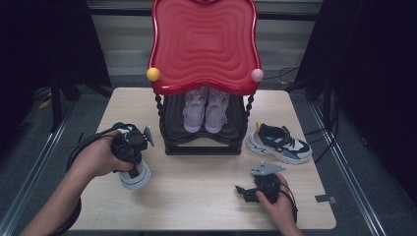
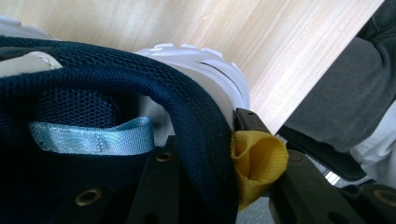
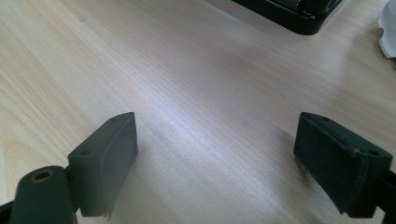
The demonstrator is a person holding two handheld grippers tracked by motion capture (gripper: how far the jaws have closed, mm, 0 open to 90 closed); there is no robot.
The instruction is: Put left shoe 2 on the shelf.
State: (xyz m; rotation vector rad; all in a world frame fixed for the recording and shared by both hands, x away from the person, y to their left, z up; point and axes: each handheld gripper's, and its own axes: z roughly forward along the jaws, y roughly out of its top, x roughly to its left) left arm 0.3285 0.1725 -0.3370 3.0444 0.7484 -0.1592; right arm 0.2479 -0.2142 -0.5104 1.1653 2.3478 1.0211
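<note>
While clamped, the left hand-held gripper [image 1: 132,156] grips a navy sneaker [image 2: 116,112].

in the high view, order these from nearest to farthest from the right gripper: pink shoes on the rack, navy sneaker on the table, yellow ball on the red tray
From the right gripper:
1. navy sneaker, table's right side, just beyond the gripper
2. pink shoes, on the rack's lower shelf, centre
3. yellow ball, red tray's front left corner

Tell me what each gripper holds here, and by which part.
The left gripper grips the navy sneaker at its heel collar, beside the yellow pull loop. The right gripper holds nothing.
</note>
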